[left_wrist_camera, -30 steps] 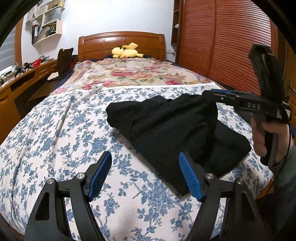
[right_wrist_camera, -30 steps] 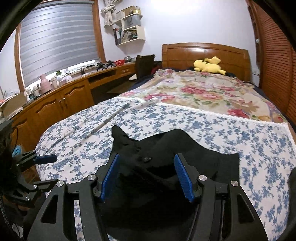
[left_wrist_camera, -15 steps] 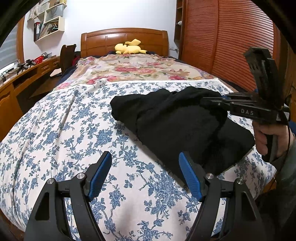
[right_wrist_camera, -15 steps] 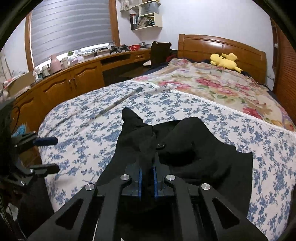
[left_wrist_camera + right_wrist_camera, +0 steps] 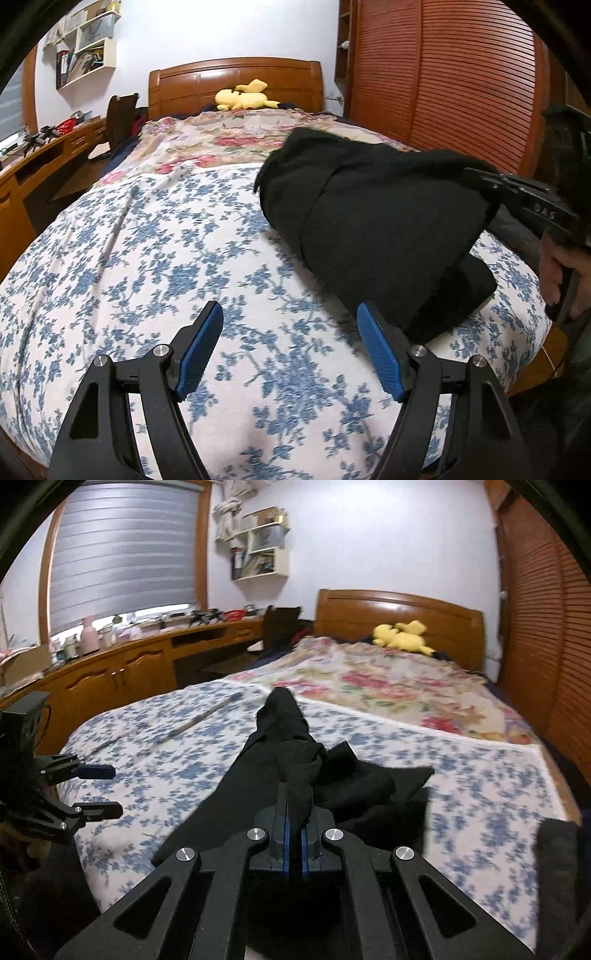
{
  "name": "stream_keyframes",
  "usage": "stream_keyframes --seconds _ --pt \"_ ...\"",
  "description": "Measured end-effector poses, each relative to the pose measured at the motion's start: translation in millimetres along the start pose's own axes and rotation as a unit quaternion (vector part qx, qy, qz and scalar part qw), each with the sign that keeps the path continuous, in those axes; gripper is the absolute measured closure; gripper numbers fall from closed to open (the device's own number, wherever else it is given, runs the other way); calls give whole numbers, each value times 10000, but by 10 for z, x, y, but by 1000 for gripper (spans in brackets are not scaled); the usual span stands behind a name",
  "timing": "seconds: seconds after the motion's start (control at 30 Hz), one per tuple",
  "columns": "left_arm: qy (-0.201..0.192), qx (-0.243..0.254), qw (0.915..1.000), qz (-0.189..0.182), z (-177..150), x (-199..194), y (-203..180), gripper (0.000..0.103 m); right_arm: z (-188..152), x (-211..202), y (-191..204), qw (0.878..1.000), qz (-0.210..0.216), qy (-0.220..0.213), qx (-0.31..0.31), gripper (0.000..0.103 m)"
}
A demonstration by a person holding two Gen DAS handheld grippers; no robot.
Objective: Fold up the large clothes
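A black garment (image 5: 373, 221) lies bunched on the blue-flowered bed sheet (image 5: 147, 258), partly lifted at its right side. My right gripper (image 5: 294, 808) is shut on a fold of the black garment (image 5: 295, 753) and holds it up off the bed; it also shows in the left wrist view (image 5: 480, 177) at the right. My left gripper (image 5: 290, 345) is open and empty, low over the sheet just left of the garment's near corner. It also shows at the left edge of the right wrist view (image 5: 98, 788).
A pink-flowered blanket (image 5: 388, 686) covers the bed's far half, with a yellow plush toy (image 5: 245, 96) at the wooden headboard (image 5: 236, 79). A wooden desk and cabinets (image 5: 122, 672) run along the left. A slatted wooden wardrobe (image 5: 443, 74) stands at the right.
My right gripper closed on the garment and has lifted it, pulling the fabric up and toward the right. My left gripper stayed open and moved slightly lower toward the sheet.
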State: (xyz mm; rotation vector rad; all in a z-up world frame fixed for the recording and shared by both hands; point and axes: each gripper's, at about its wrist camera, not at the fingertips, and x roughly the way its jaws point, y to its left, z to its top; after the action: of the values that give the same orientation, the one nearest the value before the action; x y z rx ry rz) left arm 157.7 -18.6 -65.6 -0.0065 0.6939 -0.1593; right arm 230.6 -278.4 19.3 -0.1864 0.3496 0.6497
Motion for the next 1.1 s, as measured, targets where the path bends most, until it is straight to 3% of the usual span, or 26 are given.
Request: stream_keyframes --seconds 0.3,0.5,0.63,0.73,0.87,1.1 --pt "-39 186 9997 -175 75 61 -329 27 -281 -392 -410 9974 -610 208 318 100" --pt "-83 263 9993 -248 106 119 -501 27 -424 -204 -403 9937 -552 863 465 100" --pt "-144 287 9991 -267 106 128 -588 27 -376 -145 -418 9927 -523 985 459 100" --pt "-236 337 9989 -241 105 109 -632 27 -310 -265 -457 9934 -621 842 465 90" --pt "-371 336 9984 -251 112 74 -654 27 -263 -370 -362 9948 -700 549 486 52" --pt "-530 285 9979 -232 92 -7 -600 27 -208 -478 -146 9966 -653 192 474 51"
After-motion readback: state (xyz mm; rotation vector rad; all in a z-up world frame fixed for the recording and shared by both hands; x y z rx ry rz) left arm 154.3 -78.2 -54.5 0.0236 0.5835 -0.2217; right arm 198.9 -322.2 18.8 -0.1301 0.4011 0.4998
